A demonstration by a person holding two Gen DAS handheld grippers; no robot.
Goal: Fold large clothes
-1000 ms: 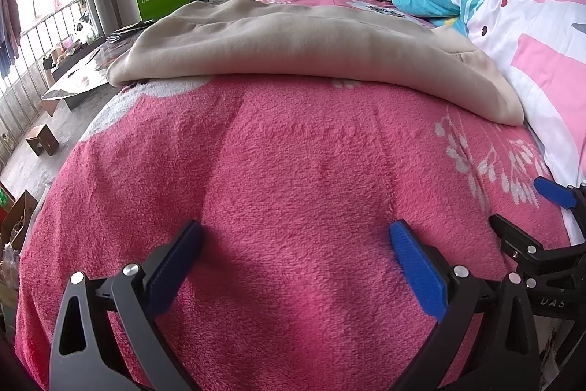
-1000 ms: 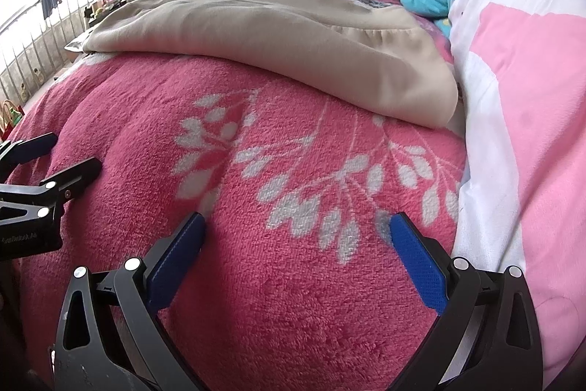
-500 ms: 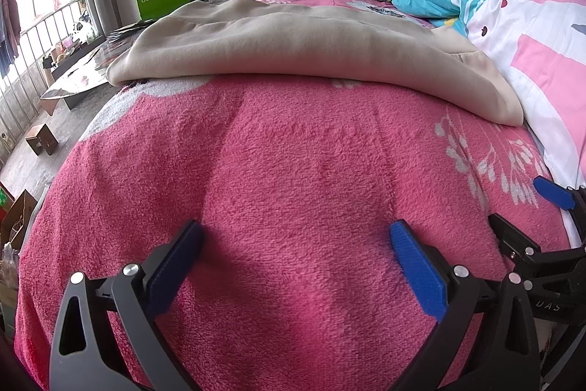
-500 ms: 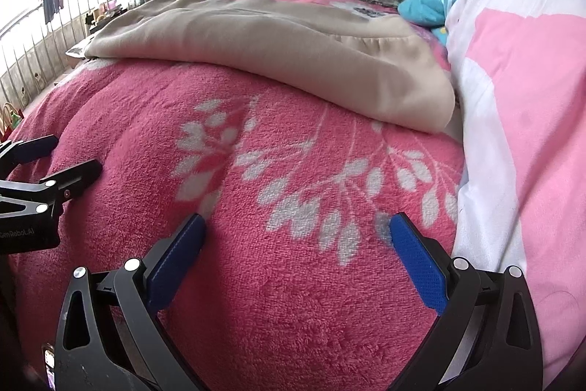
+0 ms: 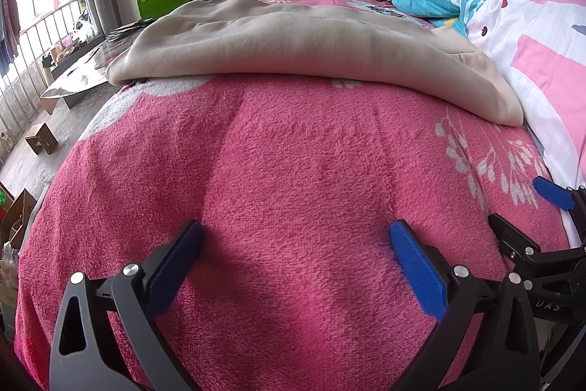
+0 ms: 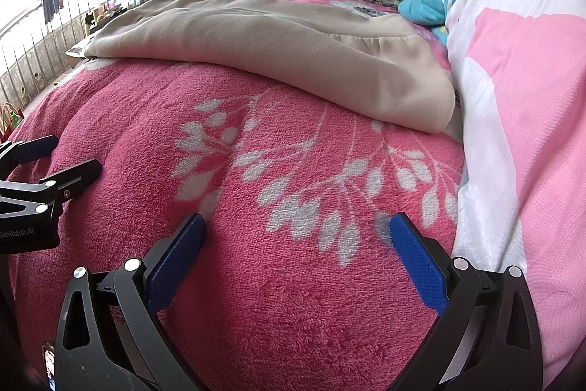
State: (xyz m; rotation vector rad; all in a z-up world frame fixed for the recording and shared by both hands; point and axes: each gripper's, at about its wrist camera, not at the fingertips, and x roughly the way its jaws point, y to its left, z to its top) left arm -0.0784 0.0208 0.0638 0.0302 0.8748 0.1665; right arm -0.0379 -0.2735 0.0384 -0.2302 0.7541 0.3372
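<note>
Your left gripper [image 5: 293, 255] and right gripper [image 6: 295, 244] are both spread wide with nothing between the blue pads, low over the fuzzy pink floral blanket [image 5: 293, 171] on the bed. The big beige fleece garment [image 5: 293, 43] lies well ahead of both, with a rounded doubled edge facing you, so it looks like at least one fold is in. To your right gripper's right sits the pink-and-white quilt [image 6: 512, 98]. I'd guess more folds are left, and you're not holding any cloth yet.
</note>
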